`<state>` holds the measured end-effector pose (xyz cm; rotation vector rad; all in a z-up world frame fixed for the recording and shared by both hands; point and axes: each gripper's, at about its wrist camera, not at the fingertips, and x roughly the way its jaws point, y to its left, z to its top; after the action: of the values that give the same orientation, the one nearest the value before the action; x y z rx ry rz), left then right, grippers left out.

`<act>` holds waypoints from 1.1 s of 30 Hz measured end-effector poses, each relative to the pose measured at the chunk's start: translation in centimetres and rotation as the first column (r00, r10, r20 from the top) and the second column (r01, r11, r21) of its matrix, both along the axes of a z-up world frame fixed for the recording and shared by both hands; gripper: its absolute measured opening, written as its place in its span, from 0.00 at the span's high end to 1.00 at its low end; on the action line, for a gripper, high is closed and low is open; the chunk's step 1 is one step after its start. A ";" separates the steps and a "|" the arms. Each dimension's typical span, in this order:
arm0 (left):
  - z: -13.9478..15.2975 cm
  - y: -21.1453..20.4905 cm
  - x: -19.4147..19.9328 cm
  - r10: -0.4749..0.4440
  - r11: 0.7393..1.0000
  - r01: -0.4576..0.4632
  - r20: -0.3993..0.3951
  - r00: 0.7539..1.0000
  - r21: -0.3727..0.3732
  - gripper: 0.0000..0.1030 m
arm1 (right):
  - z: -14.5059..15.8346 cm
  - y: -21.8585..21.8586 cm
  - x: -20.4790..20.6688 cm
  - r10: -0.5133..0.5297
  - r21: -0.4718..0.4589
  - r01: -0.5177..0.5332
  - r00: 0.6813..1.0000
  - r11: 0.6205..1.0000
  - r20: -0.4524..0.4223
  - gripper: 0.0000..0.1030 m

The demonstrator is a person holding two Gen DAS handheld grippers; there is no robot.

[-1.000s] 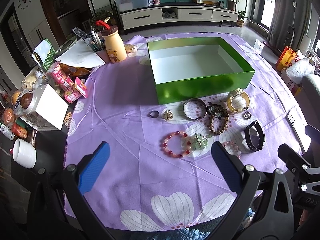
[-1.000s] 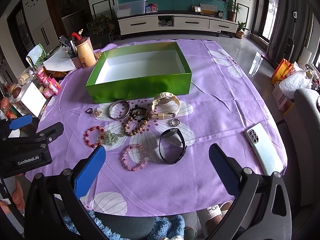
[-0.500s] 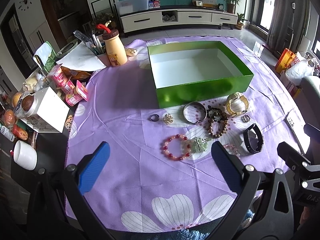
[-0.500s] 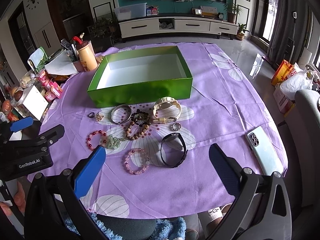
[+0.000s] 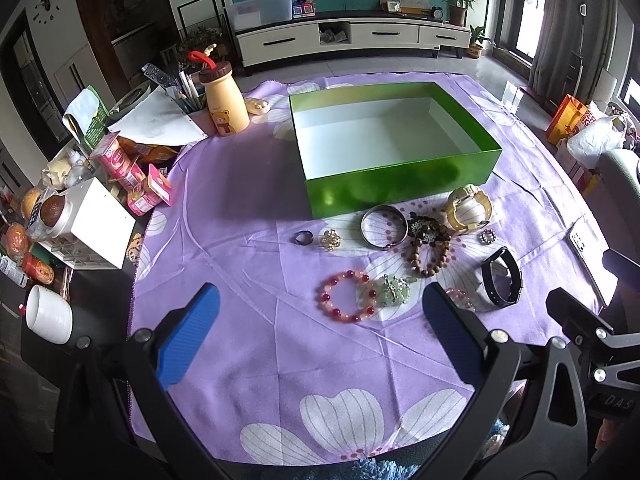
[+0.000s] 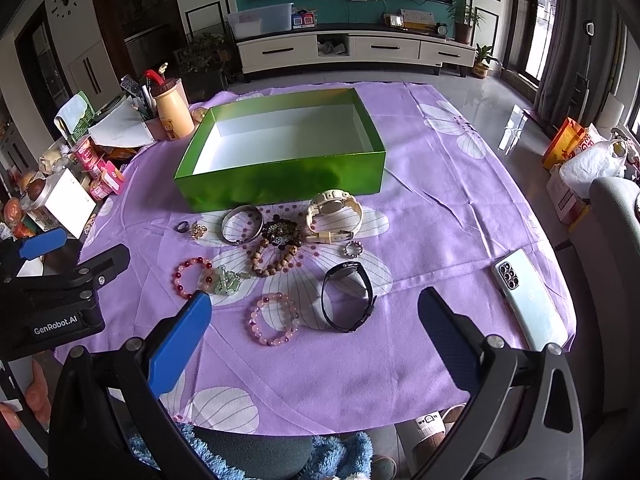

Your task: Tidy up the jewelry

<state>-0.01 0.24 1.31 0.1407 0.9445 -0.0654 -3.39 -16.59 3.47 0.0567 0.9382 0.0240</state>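
Both cams pulled back slightly; green box (image 6: pixel 280 176) empty, jewelry untouched.

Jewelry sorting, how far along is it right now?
Nothing looks done yet: the green box shows only its bare white floor. Nothing is in hand either; the left gripper and right gripper both hover open above the purple cloth. All is left: the cream watch, black band, silver bangle, bead bracelets such as the pink one, and rings still lie in front of the box.
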 end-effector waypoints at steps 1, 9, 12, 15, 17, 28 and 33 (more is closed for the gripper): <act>0.0 0.0 0.0 0.000 1.000 0.000 0.002 1.000 -0.001 0.02 | 0.0 0.0 0.0 0.000 0.000 0.000 1.000 1.000 0.000 0.01; 0.0 0.0 0.0 -0.002 1.000 0.002 -0.004 1.000 -0.004 0.02 | 0.3 -0.3 -0.1 -0.007 0.011 0.006 1.000 1.000 0.008 0.01; 0.0 0.1 0.0 -0.002 1.000 0.002 -0.004 1.000 -0.004 0.02 | 0.2 -0.4 -0.2 -0.006 0.011 0.006 1.000 1.000 0.007 0.01; 0.0 0.1 -0.1 -0.002 1.000 0.002 -0.004 1.000 -0.004 0.02 | 0.2 -0.4 -0.2 -0.007 0.011 0.007 1.000 1.000 0.008 0.01; 0.0 0.1 -0.1 -0.003 1.000 0.003 -0.004 1.000 -0.005 0.02 | 0.2 -0.4 -0.2 -0.007 0.011 0.007 1.000 1.000 0.007 0.01; -0.4 0.6 0.8 -0.048 0.991 0.045 -0.014 0.999 -0.129 0.02 | 0.3 -1.1 -0.6 -0.006 0.033 0.005 0.999 0.999 0.043 0.01; -1.5 2.3 1.7 -0.066 0.964 0.061 -0.014 0.998 -0.257 0.02 | -0.4 -1.2 -0.7 0.016 0.072 -0.021 0.998 0.997 0.069 0.04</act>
<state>1.73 2.52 -0.20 -0.0700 0.9456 -0.2481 -4.08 -17.82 3.10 0.1139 0.8694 0.0764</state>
